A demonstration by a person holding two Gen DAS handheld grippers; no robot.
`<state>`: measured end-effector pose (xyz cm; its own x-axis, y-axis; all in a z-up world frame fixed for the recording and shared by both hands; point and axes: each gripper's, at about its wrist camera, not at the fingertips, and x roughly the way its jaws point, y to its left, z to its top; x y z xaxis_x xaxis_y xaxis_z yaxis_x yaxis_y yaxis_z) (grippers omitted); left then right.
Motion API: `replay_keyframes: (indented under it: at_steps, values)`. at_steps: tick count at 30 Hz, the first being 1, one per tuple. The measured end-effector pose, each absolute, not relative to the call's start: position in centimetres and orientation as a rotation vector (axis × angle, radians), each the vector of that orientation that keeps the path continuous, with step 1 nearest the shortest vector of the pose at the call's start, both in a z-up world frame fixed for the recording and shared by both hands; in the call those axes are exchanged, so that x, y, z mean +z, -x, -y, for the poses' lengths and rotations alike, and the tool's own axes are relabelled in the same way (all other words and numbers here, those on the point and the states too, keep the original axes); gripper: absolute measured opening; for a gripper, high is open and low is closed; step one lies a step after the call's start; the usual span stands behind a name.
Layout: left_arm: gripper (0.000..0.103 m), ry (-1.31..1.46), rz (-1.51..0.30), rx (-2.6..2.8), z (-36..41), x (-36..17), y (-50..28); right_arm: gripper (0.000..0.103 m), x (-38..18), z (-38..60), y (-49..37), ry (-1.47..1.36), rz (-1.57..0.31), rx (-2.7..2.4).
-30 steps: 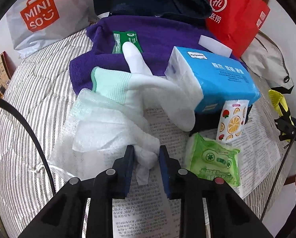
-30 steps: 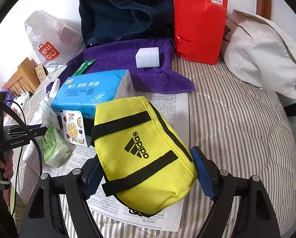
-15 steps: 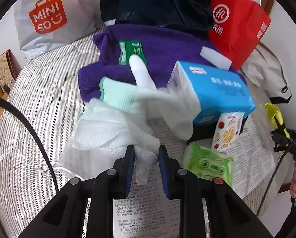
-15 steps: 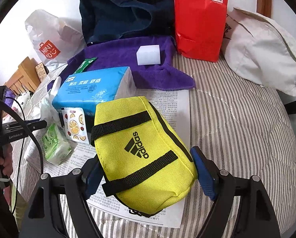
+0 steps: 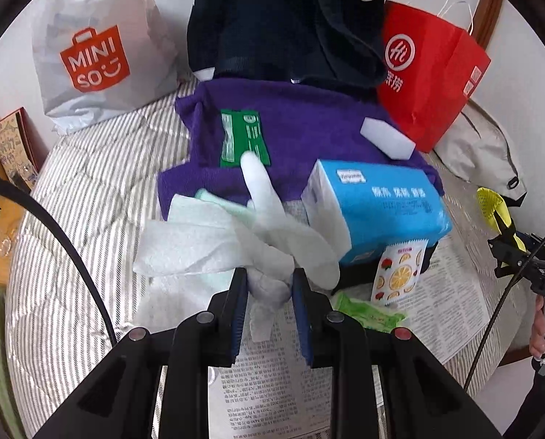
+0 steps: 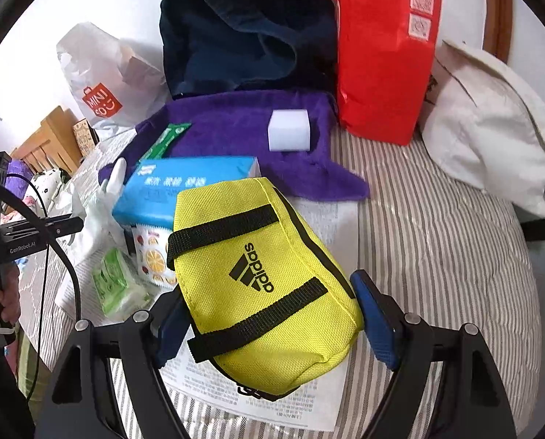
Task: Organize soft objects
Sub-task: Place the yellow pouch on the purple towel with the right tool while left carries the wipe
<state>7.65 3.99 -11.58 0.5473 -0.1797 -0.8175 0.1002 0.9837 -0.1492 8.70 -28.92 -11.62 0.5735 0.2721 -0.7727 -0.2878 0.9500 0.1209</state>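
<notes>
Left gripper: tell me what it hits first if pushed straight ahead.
The left gripper, shut on the white fabric glove, points at the rumpled purple towel. The green flat packet there probably comes first; depth is unclear.

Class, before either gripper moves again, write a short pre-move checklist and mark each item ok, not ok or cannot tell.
1. Left gripper shut on the white cloth: ok.
2. Cloth free of the glove: not ok, they overlap.
3. Right gripper holding the yellow pouch: ok, a finger on each side.
4. Pouch lifted off the newspaper: cannot tell.
5. Pouch zipped shut: cannot tell.
</notes>
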Motion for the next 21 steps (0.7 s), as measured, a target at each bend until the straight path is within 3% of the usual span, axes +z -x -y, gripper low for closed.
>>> replay_keyframes:
  at_steps: [21]
  values:
    - [0.023,0.105,-0.905,-0.148,-6.5,-7.4,-14.4,0.081,-8.6,25.6,-17.8,0.028,-0.865,0.324]
